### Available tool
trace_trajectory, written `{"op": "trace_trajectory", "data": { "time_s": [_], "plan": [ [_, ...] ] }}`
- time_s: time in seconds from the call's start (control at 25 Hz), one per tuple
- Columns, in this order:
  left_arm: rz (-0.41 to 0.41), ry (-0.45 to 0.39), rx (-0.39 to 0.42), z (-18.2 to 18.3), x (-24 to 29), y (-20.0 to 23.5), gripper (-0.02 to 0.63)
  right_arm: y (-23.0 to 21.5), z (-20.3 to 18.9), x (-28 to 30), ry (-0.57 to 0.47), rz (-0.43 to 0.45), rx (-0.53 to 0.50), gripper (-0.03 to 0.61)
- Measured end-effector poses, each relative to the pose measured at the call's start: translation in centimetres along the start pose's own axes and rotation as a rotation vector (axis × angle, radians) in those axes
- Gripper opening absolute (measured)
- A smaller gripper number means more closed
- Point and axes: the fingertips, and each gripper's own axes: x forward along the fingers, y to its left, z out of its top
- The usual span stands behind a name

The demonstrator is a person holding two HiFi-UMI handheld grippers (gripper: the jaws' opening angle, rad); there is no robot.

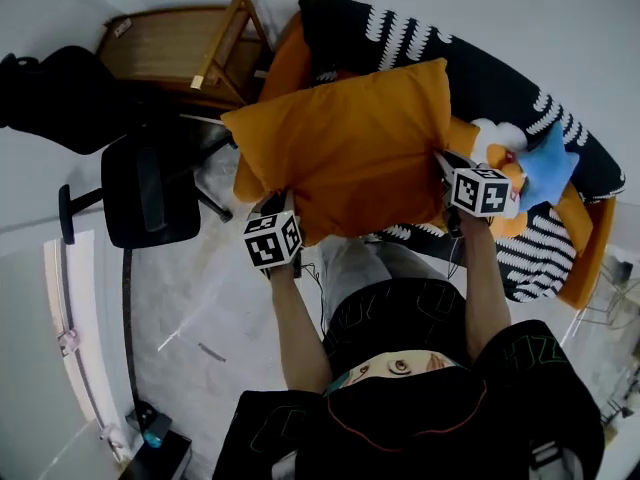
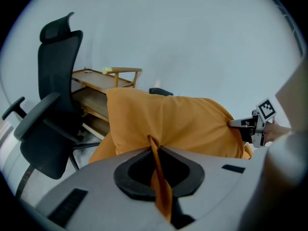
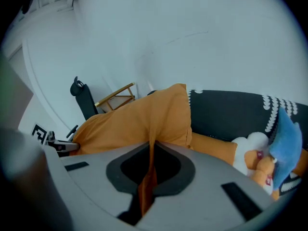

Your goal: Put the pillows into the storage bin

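A large orange pillow (image 1: 350, 148) hangs stretched between my two grippers, lifted off the sofa. My left gripper (image 1: 278, 211) is shut on its near left corner, a fold of orange cloth (image 2: 159, 177) pinched in the jaws. At the near right corner my right gripper (image 1: 447, 171) is shut the same way on the orange fabric (image 3: 147, 177). In the left gripper view the orange pillow (image 2: 178, 124) fills the middle, with the right gripper (image 2: 240, 124) at its far end. No storage bin shows in any view.
An orange sofa (image 1: 590, 248) carries a black-and-white patterned pillow (image 1: 480, 68), a blue star cushion (image 1: 548, 166) and a plush toy (image 1: 500, 138). A black office chair (image 1: 150, 183) and a wooden stand (image 1: 190, 53) sit to the left. A black bag (image 1: 50, 98) lies far left.
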Motion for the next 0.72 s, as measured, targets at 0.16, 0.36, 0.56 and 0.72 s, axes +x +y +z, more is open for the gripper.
{"op": "trace_trajectory", "data": {
  "time_s": [0.16,0.36,0.56,0.72],
  "plan": [
    [0.061,-0.035,-0.092,-3.2,-3.0,2.5,0.014,3.5,-0.8,1.4,0.035,0.066,-0.081,0.011],
    [0.129,-0.066,-0.218,-9.7,-6.4,3.7,0.014,6.7,-3.8,2.3,0.106,0.132,-0.207,0.011],
    [0.140,-0.055,-0.318,-15.6,-9.3,7.8,0.014,12.4,-7.0,4.0,0.165,0.147,-0.285,0.011],
    [0.150,-0.034,-0.384,-20.3,-11.7,10.2,0.014,16.5,-10.1,4.5,0.221,0.161,-0.341,0.011]
  ]
}}
